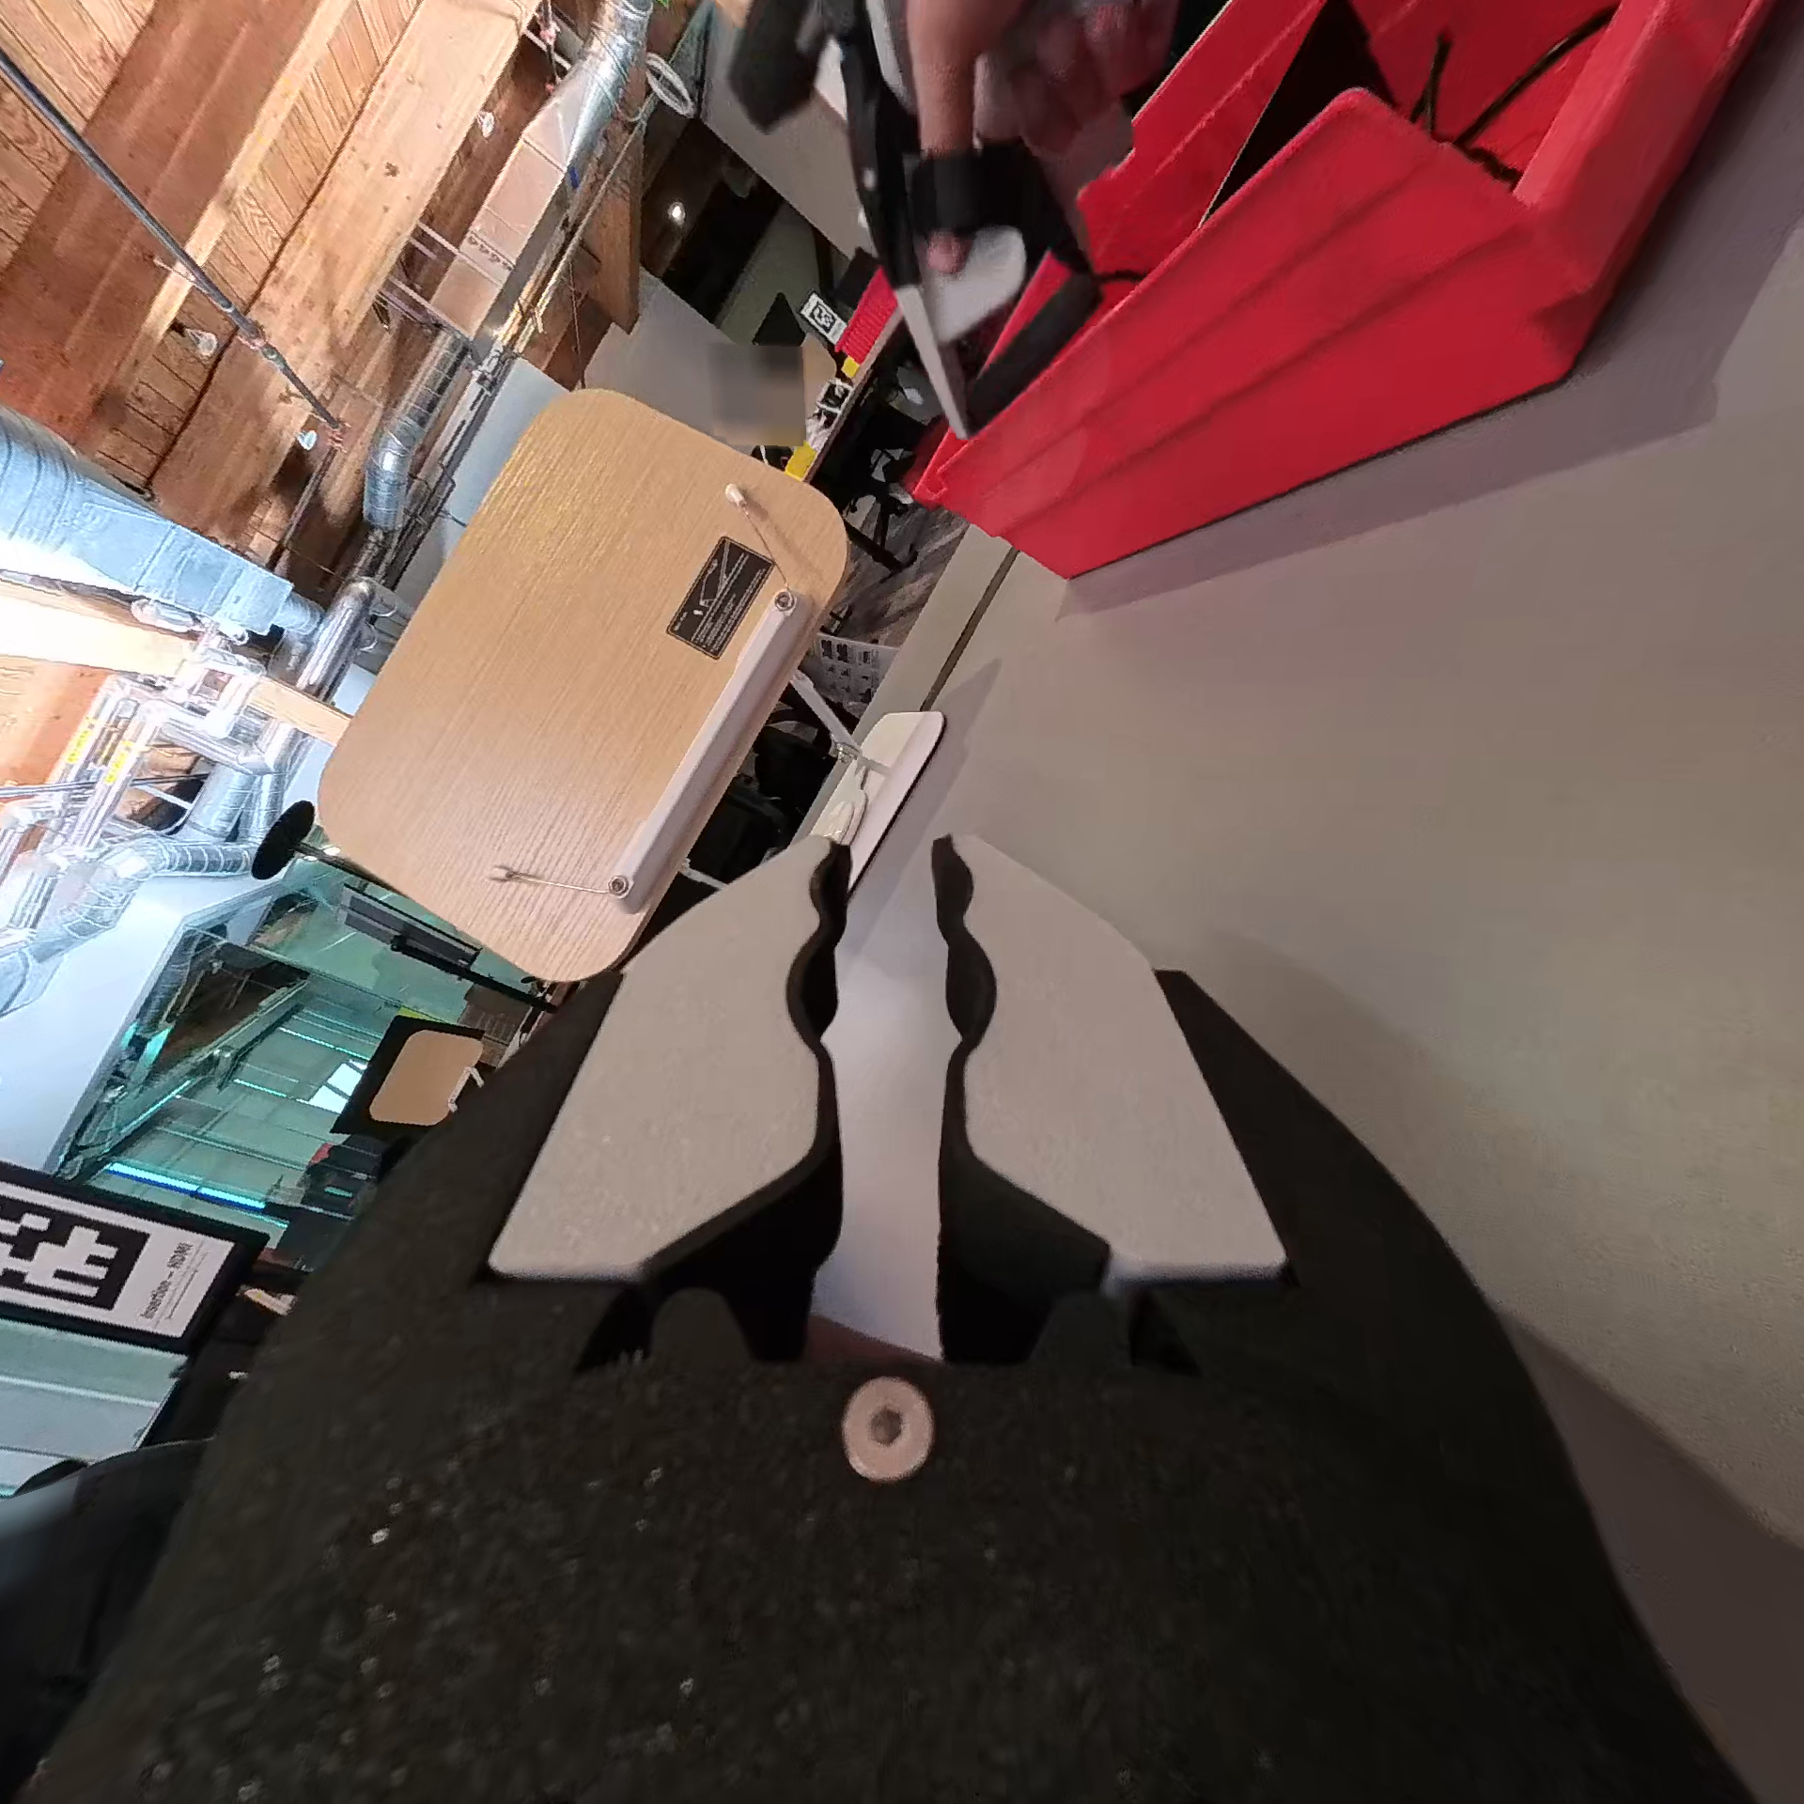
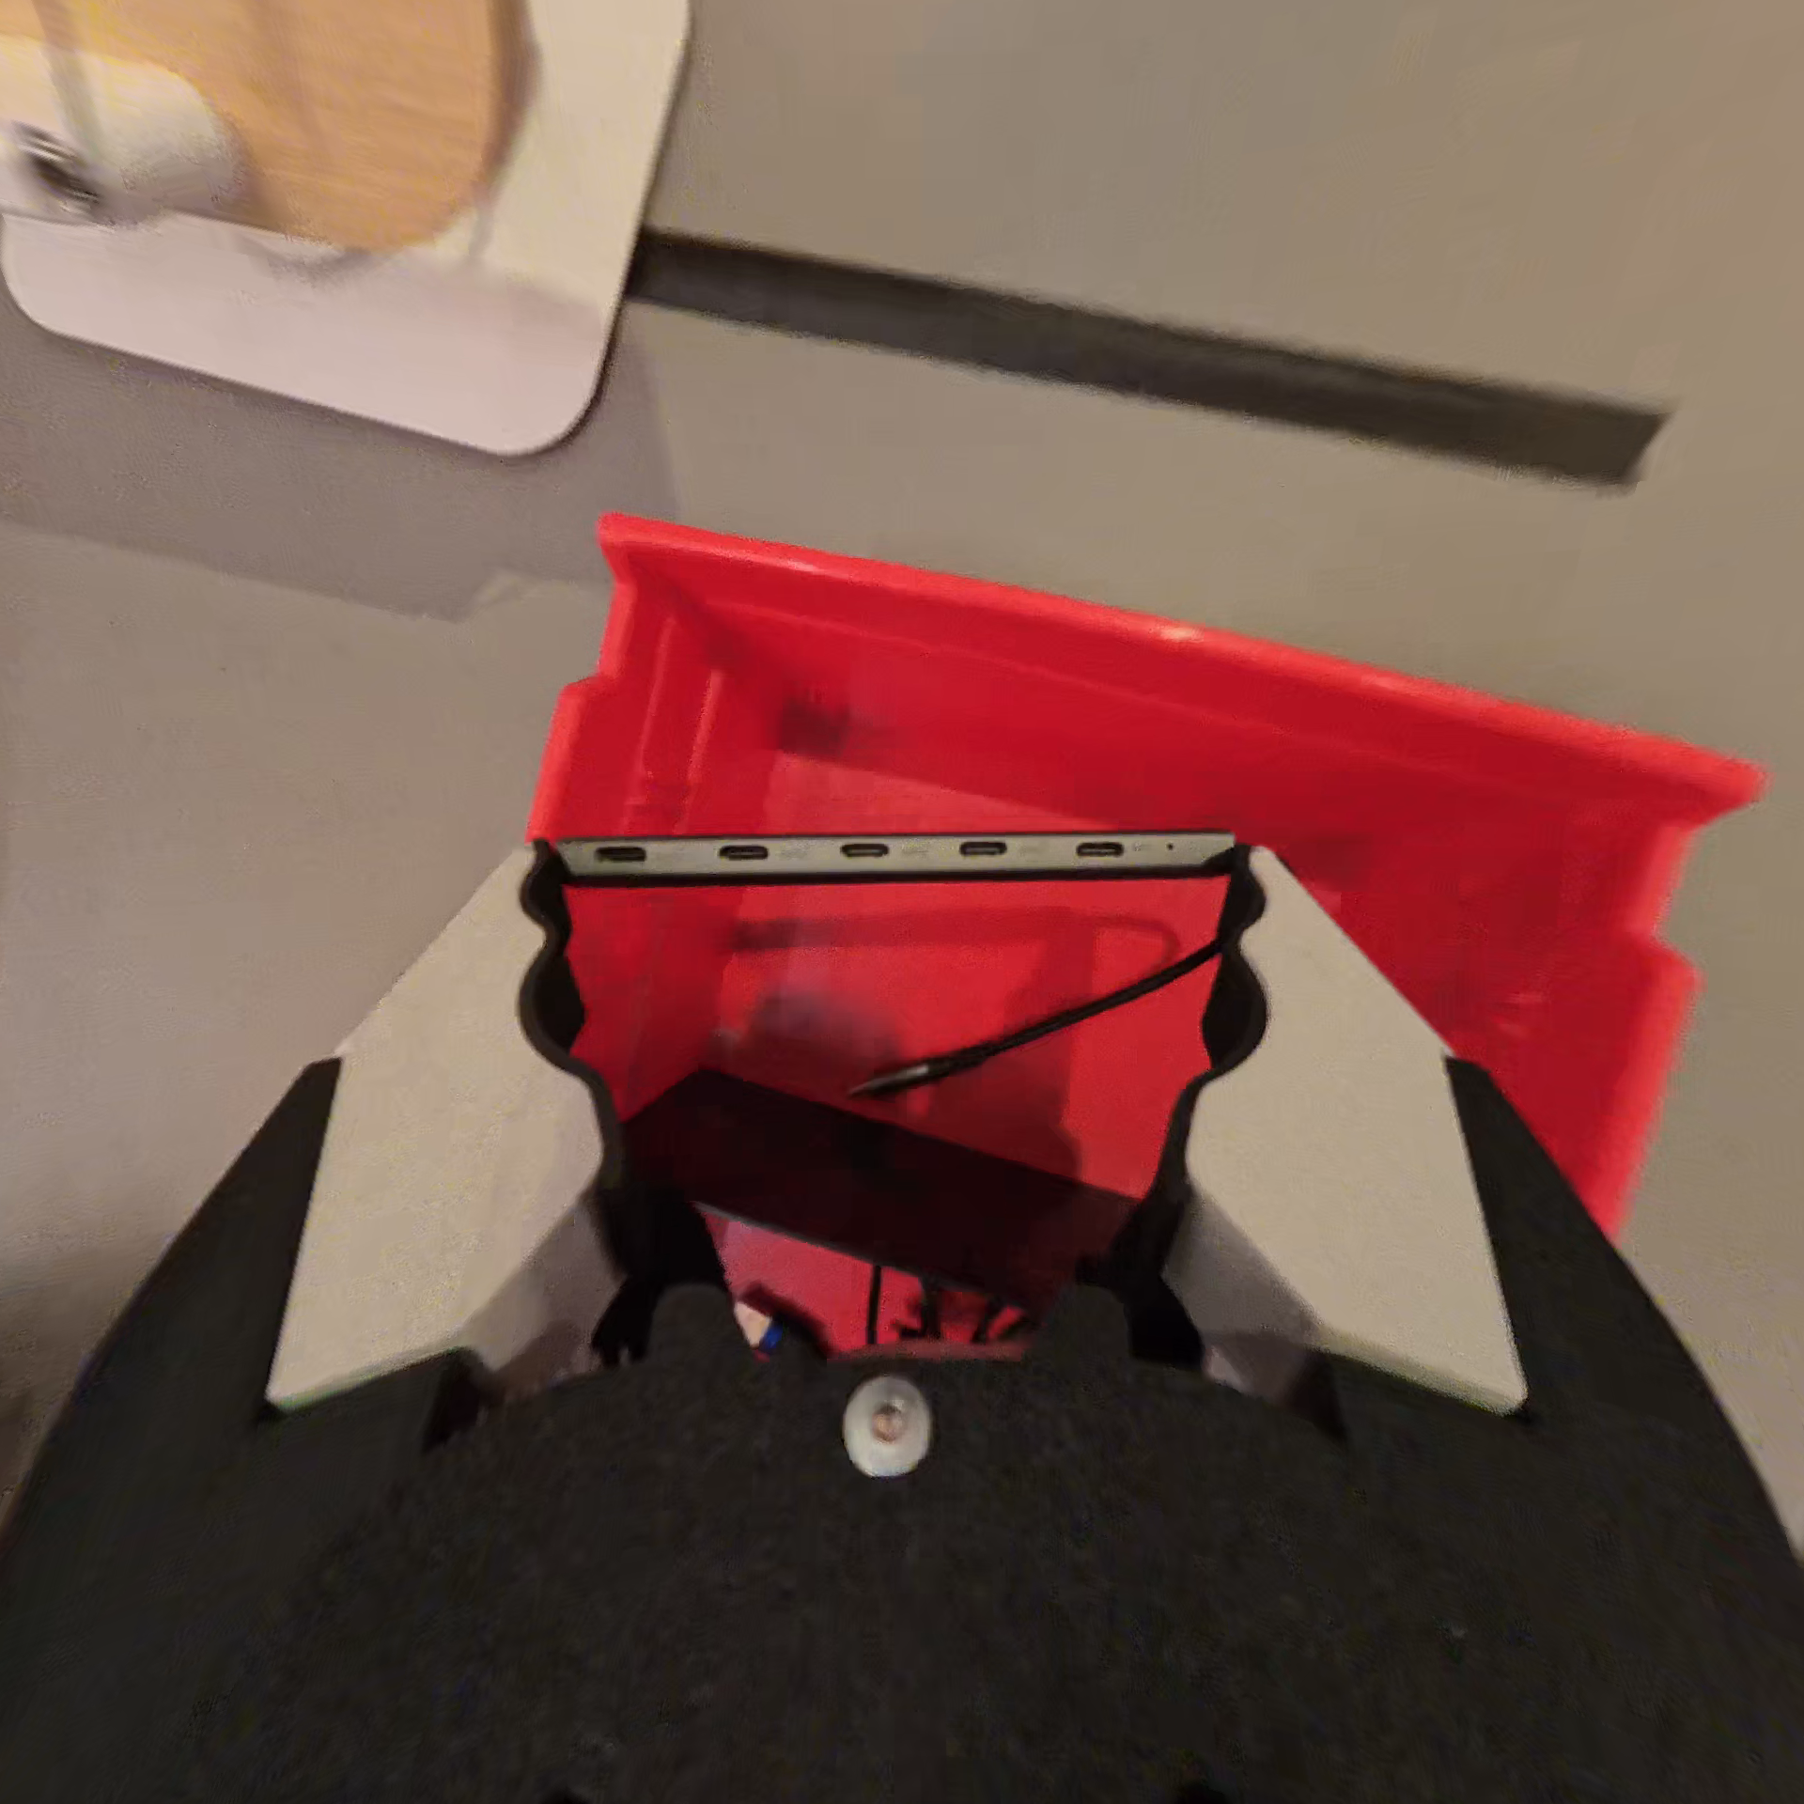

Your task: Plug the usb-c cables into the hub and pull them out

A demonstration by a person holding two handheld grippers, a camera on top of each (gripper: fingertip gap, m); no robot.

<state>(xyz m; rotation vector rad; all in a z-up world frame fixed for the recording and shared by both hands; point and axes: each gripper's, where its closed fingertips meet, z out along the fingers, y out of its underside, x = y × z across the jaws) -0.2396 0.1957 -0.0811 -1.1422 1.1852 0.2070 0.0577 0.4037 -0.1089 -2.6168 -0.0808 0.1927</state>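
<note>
Currently the right gripper (image 2: 893, 864) holds the hub (image 2: 893, 851) by its two short ends, fingers spread wide to span its length, one tip at each end. Hub is a slim grey bar, lying level across centre frame in the right wrist view, its row of ports facing the camera; all visible ports look unoccupied. It is lifted above the open red bin (image 2: 1220, 703), which fills the centre and right of that frame. A thin black cable (image 2: 1035, 1025) trails from the hub's right end down into the bin, its plug end hanging free, lower centre. Grey table (image 2: 244, 781) surrounds the bin; a white stand base (image 2: 410, 322) sits at upper left, blurred. In the left wrist view the left gripper (image 1: 883, 859) holds nothing, its fingers a narrow gap apart, over bare table (image 1: 1367, 879) at centre frame. Red bin (image 1: 1269, 342) is at upper right, with the right gripper (image 1: 962, 322) and a hand (image 1: 1005, 68) reaching into it at top centre. A wooden board (image 1: 547, 683) on the white stand is at centre left.
</note>
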